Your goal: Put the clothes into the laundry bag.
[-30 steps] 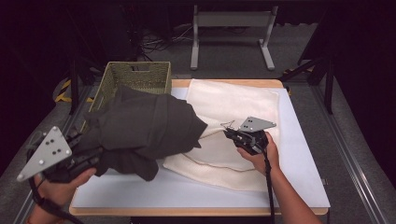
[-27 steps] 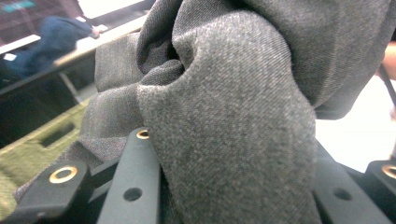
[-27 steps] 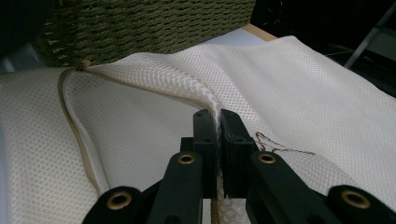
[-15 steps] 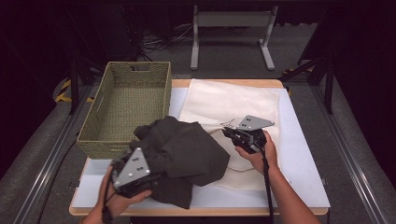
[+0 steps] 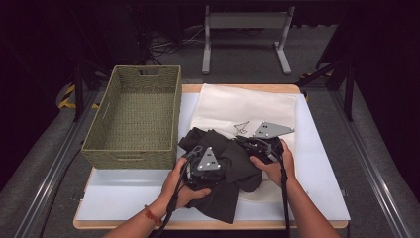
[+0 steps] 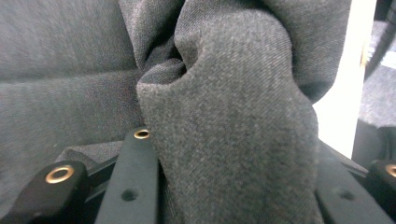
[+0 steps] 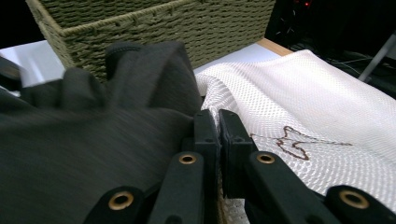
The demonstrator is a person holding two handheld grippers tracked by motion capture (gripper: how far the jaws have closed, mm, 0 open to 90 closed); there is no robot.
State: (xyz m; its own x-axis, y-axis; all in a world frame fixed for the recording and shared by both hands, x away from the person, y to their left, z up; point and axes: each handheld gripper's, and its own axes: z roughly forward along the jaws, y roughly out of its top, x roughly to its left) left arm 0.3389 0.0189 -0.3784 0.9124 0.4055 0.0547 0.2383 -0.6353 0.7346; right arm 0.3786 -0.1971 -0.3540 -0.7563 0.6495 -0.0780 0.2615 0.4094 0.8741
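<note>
1. Woven olive-green wicker makes up the basket (image 5: pixel 131 119) at the left of the table (image 5: pixel 317 198); in the high view we see its inside bare, and in the right gripper view its wall (image 7: pixel 154 23) rises just behind the cloth.
2. Next rightward, our left hand (image 5: pixel 184 184) holds the left gripper (image 5: pixel 198 154) against the near-left part of the dark grey garment (image 5: pixel 225 168), which lies bunched on the table just beside the basket's right wall.
3. In the left gripper view a thick fold of that garment (image 6: pixel 224 140) stands between the two black jaws — they sit apart on either side of it, the left jaw against the fabric, and the gripper is clamped on the fold.
4. The garment's right part overlaps the white mesh bag (image 5: pixel 237 106), which lies flat on the table and bears a small brown stitched outline (image 5: pixel 240 127).
5. Our right hand (image 5: pixel 275 166) holds the right gripper (image 5: pixel 247 144) at the garment's right edge, over the bag.
6. In the right gripper view the jaws are drawn together with only a thin gap between them — the garment (image 7: pixel 93 140) bulks against the left jaw, the mesh bag (image 7: pixel 299 98) spreads to the right, and white mesh sits at the jaws' base; we cannot tell what, if anything, is pinched.
</note>
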